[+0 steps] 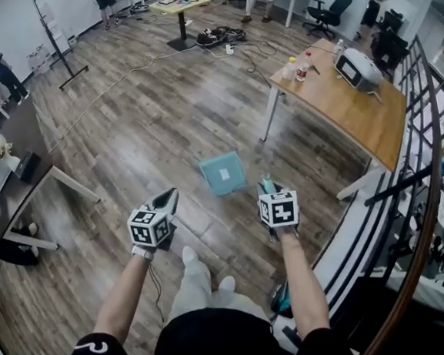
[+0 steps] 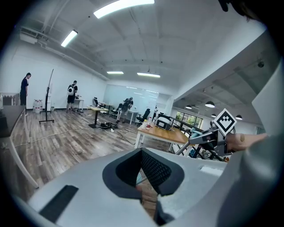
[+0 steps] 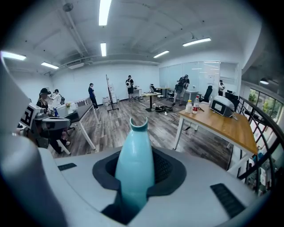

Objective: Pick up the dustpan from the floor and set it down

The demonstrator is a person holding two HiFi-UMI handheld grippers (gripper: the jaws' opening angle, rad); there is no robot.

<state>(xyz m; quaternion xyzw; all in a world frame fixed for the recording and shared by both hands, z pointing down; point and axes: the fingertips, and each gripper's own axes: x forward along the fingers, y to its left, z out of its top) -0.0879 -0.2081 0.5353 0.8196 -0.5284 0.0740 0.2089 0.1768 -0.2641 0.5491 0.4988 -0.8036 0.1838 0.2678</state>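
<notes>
Right gripper (image 3: 136,175): jaws partly closed, clamped on the handle (image 3: 135,146) of the teal plastic dustpan (image 1: 223,173), its square pan beyond the tips. Left gripper (image 2: 141,177): jaws together, empty.

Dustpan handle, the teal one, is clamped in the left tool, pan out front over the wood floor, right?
No, the right tool clamps the teal dustpan handle, as the right gripper view shows. The pan is out front over the wood floor.

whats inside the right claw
A pale teal plastic handle stands between the right claw's jaws, notched tip poking out ahead. Its lower end is covered by the claw's grey body, so what it joins cannot be seen.
</notes>
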